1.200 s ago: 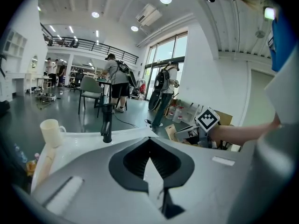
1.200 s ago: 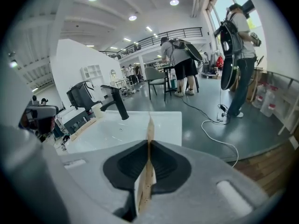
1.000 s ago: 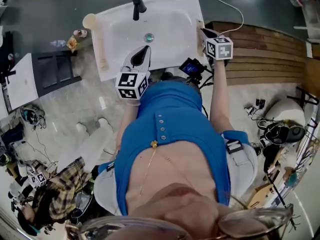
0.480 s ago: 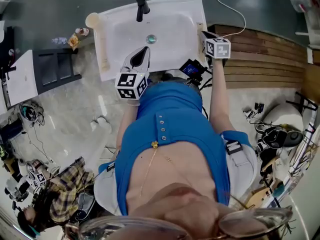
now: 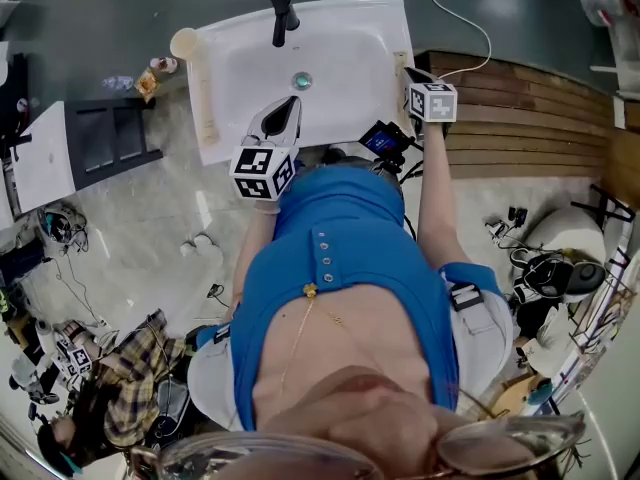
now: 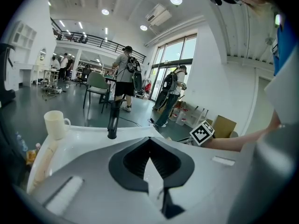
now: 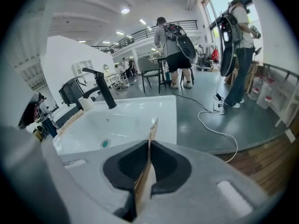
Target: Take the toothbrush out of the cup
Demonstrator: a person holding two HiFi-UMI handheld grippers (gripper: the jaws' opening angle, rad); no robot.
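The white sink [image 5: 350,28] is the reference for everything here. The black faucet [image 5: 277,13] stands at the middle of the sink's back rim, and the cream cup [image 5: 183,41] stands upright on the sink's back left corner. The green drain [image 5: 302,80] sits in the middle of the basin.

The right tongs [image 7: 148,146] are at the sink's right rim, tilted down, and closed on a thin tan stick seen edge-on. I take it for the toothbrush [image 7: 152,132], though its bristles cannot be made out. It pokes out past the tong tips toward the sink's right rim, well apart from the cup on the far side of the sink.

The left tongs [image 6: 150,141] hang over the front half of the sink, just short of the drain and pointing toward the faucet. They are closed tip to tip, with nothing between them.

A tan strip [image 5: 205,98] lies along the sink's left rim, running forward from the cup.
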